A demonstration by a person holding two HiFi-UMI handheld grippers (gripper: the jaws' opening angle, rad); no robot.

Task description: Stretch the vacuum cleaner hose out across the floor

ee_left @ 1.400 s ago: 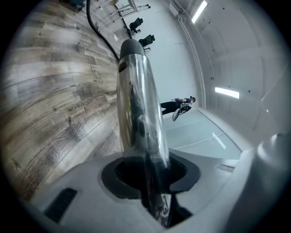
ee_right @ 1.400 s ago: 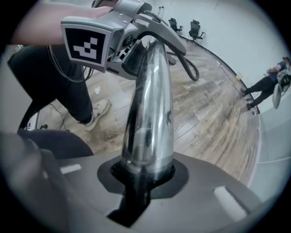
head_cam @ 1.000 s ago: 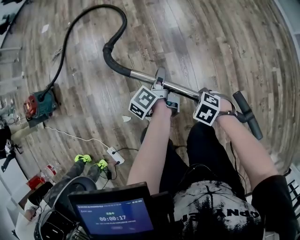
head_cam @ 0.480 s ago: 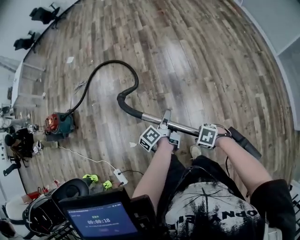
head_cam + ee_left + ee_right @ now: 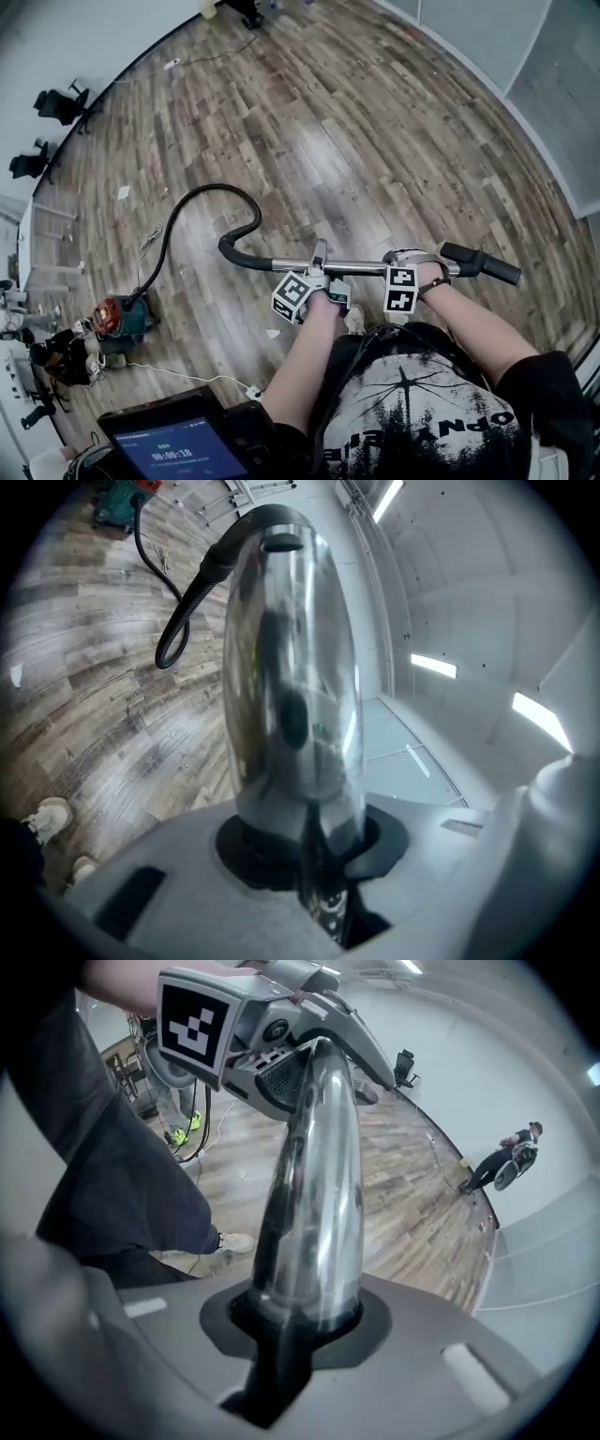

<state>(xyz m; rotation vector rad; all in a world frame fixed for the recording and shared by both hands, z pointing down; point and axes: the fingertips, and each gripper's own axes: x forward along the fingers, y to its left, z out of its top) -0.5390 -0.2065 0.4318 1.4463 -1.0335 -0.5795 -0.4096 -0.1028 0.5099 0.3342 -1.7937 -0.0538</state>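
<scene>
A black vacuum hose runs from the red and teal vacuum body in a loop across the wood floor to a shiny metal tube. That tube ends in a black handle at the right. My left gripper is shut on the tube near its hose end; its jaws have just been closing around it. My right gripper is shut on the tube near the handle. In the left gripper view the tube rises out of the left gripper toward the hose. The right gripper clasps the tube.
A white cable trails from the vacuum body toward my feet. A tablet screen sits below my chest. Black chairs stand by the left wall, and gear is heaped at the left edge. A person stands far off.
Both grippers have lifted the tube well off the floor, and it now lies level across the view. The hose loop has drawn in behind it. My head view has tilted up.
</scene>
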